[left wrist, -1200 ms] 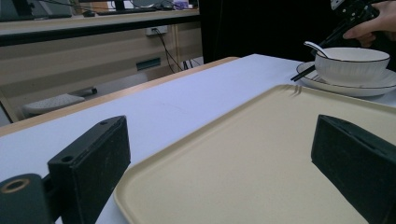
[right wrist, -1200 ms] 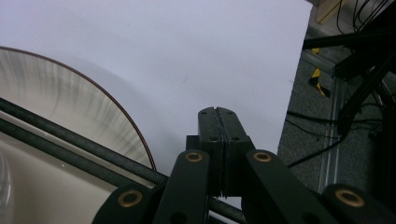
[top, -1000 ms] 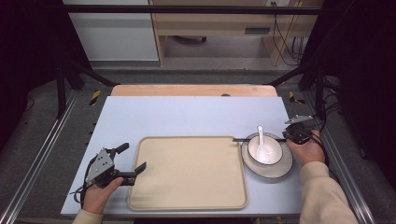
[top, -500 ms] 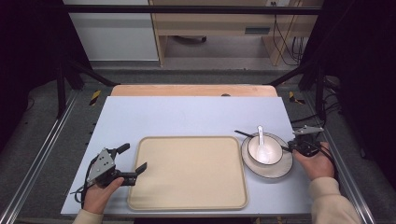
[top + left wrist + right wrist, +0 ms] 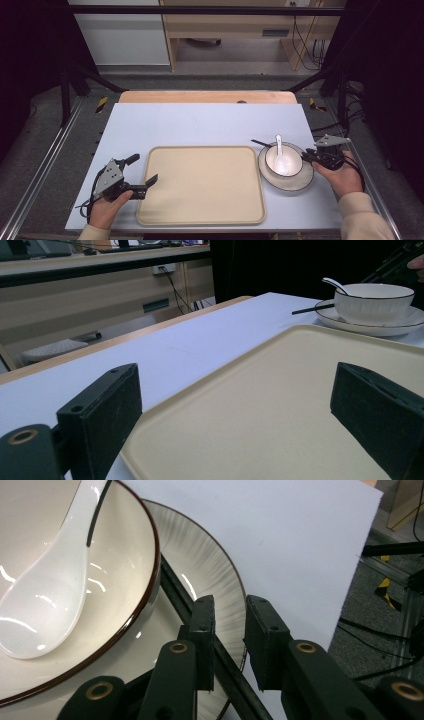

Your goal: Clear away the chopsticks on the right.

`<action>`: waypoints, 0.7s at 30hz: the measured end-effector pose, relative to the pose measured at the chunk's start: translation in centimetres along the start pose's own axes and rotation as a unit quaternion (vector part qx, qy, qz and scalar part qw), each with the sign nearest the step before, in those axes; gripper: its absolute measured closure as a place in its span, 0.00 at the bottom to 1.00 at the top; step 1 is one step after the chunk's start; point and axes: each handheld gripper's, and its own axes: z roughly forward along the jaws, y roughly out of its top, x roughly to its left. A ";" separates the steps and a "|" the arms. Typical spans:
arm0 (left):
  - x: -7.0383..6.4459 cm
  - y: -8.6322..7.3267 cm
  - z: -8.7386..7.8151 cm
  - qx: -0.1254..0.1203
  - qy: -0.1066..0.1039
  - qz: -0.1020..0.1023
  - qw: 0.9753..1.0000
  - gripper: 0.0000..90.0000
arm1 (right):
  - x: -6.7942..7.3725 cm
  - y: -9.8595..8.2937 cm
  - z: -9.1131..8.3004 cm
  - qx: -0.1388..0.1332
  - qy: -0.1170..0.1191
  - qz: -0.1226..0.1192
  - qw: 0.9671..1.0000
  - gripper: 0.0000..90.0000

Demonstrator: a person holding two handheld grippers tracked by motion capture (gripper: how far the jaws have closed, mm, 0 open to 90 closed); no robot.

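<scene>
Left gripper point(image 5: 141, 175) sits at the table's point(image 5: 200, 120) 8 o'clock, jaws wide, straddling the left edge of the beige tray point(image 5: 202, 182), nothing held; the left gripper view shows the tray rim between the jaws. Right gripper point(image 5: 306, 156) at 4 o'clock, at the right edge of the plate point(image 5: 285, 180), jaws narrow with a thin dark chopstick point(image 5: 220, 665) running between them over the plate rim; can't tell whether they actually pinch it. White bowl point(image 5: 282, 157) stands on the plate, white spoon point(image 5: 280, 152) inside it. Chopstick tip point(image 5: 260, 143) pokes out at the bowl's 10 o'clock.
</scene>
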 end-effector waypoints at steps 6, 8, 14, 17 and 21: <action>0.0 0.0 0.0 0.001 -0.001 0.002 1.000 0.07 | 0.1 0.1 0.6 0.007 0.006 -0.007 1.000 0.84; 0.0 0.0 0.1 0.002 -0.001 0.002 1.000 0.07 | 0.1 0.1 0.7 0.013 0.009 -0.011 1.000 0.84; -0.1 0.0 0.0 0.002 -0.001 0.003 1.000 0.07 | 0.3 0.2 1.2 0.020 0.020 -0.021 0.999 0.87; -0.1 0.0 0.0 0.002 -0.001 0.003 1.000 0.07 | 0.4 0.3 1.3 0.023 0.027 -0.025 0.999 0.89; -0.1 0.0 0.0 0.002 -0.001 0.003 1.000 0.07 | 0.4 0.2 1.3 0.024 0.034 -0.028 0.999 0.90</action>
